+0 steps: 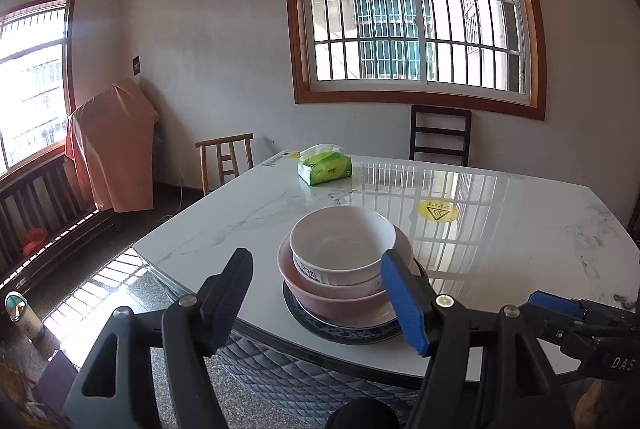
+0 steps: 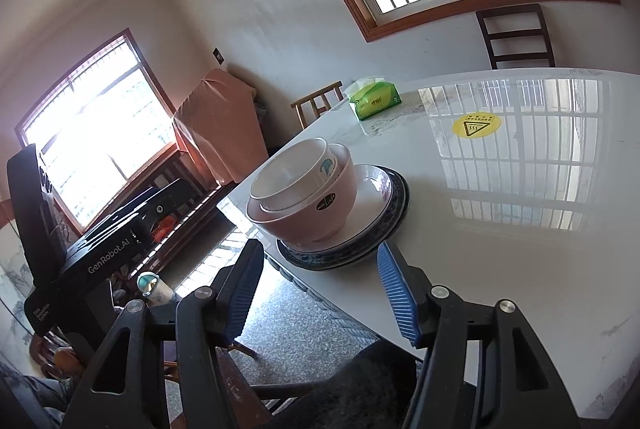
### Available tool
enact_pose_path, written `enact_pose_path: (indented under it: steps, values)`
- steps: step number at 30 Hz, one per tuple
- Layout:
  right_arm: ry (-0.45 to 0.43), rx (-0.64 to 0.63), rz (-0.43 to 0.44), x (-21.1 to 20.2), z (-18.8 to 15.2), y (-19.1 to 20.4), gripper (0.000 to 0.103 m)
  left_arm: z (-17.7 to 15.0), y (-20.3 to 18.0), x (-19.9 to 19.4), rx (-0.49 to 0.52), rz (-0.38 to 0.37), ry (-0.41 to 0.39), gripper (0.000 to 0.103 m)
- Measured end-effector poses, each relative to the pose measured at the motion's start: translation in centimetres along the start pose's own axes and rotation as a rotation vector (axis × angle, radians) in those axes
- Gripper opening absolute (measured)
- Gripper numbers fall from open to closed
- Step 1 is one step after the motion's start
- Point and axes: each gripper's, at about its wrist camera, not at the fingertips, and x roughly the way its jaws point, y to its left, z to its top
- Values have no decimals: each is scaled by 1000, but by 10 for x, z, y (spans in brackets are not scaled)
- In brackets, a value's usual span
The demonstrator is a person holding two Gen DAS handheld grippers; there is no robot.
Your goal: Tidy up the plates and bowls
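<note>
Both tools spread wide, nothing gripped: left tool (image 1: 320,299), right tool (image 2: 320,293). Just ahead of each, white bowl (image 1: 338,249) nested in pink bowl (image 1: 340,303) atop plates (image 1: 344,329), near worktop (image 1: 500,249) edge

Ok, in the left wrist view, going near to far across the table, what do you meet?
Left claw, open, nearest the camera → stack of dishes by the near table edge → yellow warning sticker → green tissue pack near the far edge → dark chair behind the table.
</note>
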Motion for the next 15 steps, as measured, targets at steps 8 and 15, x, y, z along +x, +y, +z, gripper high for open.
enact_pose_path:
  steps: [8, 15]
  values:
    - [9, 19, -6, 1, -5, -7, 59, -3, 3, 8, -19, -65, 53, 88]
    - [30, 138, -127, -11, 8, -79, 62, -9, 8, 24, -32, -66, 108, 90]
